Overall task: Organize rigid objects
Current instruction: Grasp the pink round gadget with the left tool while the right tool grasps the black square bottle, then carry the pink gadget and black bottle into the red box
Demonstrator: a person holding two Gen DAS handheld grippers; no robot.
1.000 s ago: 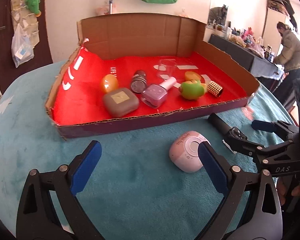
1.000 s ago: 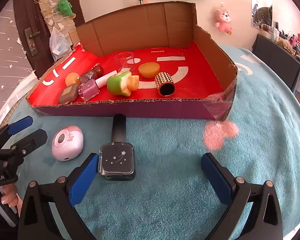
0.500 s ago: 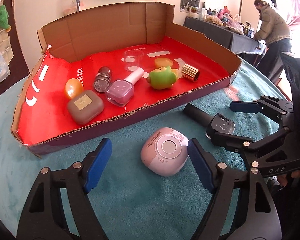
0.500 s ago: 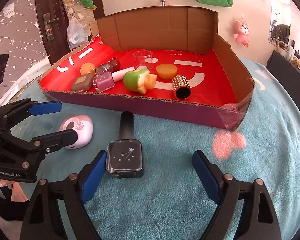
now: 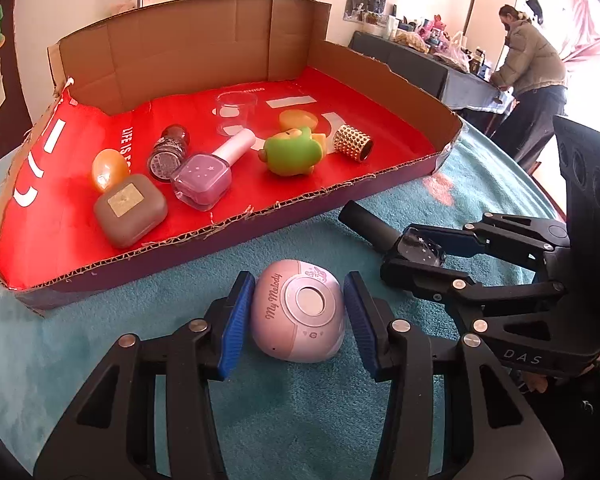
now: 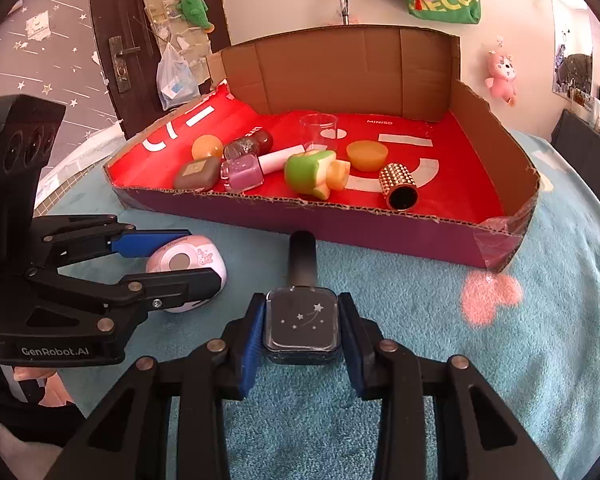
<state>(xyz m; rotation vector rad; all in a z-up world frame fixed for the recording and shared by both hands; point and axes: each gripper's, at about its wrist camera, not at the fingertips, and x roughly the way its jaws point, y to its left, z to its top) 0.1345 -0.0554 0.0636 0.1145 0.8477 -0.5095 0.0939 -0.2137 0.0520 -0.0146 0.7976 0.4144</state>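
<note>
A pink rounded My Melody case [image 5: 298, 316] lies on the teal cloth in front of the cardboard box [image 5: 236, 236]. My left gripper [image 5: 296, 316] is shut on it, blue pads against both sides. A dark nail-polish bottle [image 6: 301, 322] with a black cap lies on the cloth pointing at the box. My right gripper [image 6: 301, 326] is shut on its square body. The case [image 6: 188, 260] and left gripper also show in the right wrist view. The bottle [image 5: 422, 246] shows in the left wrist view too.
The red-lined box [image 6: 380, 220] holds a brown case [image 5: 130, 210], orange egg [image 5: 108, 164], purple polish bottle [image 5: 208, 174], glitter jar [image 5: 168, 152], clear cup [image 5: 236, 114], green toy [image 5: 294, 154] and gold studded cylinder [image 5: 352, 148]. A person [image 5: 536, 76] stands far right.
Both grippers moved forward and closed: the left onto the pink case, the right onto the dark bottle. Earlier both were open with the objects ahead of the pads.
</note>
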